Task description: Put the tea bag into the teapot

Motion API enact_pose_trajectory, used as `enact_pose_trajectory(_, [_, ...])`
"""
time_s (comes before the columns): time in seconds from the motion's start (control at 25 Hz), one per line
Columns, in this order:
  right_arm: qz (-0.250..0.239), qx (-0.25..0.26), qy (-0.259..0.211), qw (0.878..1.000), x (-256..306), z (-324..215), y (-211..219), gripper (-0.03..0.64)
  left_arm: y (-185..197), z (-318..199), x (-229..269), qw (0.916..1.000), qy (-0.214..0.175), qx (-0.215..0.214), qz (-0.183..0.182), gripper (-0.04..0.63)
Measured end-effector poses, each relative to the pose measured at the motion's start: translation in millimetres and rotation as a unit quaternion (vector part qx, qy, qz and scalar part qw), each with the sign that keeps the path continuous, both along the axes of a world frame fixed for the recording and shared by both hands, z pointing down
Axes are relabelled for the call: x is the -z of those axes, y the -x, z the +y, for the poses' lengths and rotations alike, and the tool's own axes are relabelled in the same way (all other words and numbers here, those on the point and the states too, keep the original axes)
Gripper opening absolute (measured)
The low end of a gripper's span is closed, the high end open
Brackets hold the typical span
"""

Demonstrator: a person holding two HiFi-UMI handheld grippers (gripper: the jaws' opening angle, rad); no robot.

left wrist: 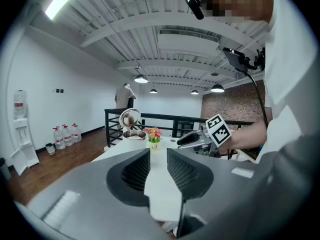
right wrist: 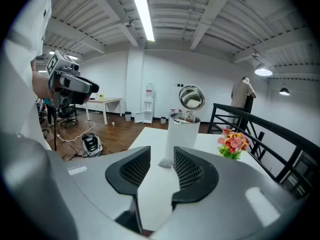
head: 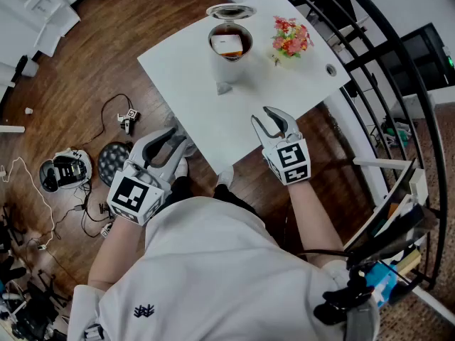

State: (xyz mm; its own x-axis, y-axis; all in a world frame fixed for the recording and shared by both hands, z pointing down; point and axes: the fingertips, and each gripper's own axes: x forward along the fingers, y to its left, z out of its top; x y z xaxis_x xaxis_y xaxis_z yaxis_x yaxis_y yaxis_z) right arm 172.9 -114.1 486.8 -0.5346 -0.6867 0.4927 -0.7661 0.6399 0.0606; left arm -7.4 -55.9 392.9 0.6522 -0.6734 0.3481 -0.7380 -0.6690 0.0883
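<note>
The teapot [head: 229,48] is a pale metal cylinder at the far side of the white table [head: 192,98], with its round lid [head: 231,11] tipped open behind it. Something white and orange lies inside it. A small pale tea bag [head: 224,88] lies on the table just in front of the pot, and shows as the tea bag [right wrist: 164,162] beside the teapot [right wrist: 182,129]. My right gripper [head: 274,121] hovers open over the near table edge, nothing between its fingers. My left gripper [head: 173,138] is open and empty at the near left corner. The teapot [left wrist: 133,134] stands far ahead.
A small pot of pink and red flowers [head: 291,38] stands right of the teapot, with a round grommet [head: 330,69] near the right corner. A black railing [head: 384,62] runs along the right. On the floor at left lie cables and a round device [head: 65,169].
</note>
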Motion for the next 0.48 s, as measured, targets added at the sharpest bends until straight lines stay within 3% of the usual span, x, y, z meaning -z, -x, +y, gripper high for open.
enact_pose_trajectory(0.24, [-0.001, -0.016, 0.041, 0.999, -67, -57, 18, 0.151, 10, -36, -2, 0.9998, 0.0, -0.02, -0.008, 0.08])
enact_pose_trajectory(0.48, [0.029, -0.014, 0.084, 0.996, -128, -95, 45, 0.177, 23, -52, -2, 0.9991, 0.014, -0.038, -0.012, 0.08])
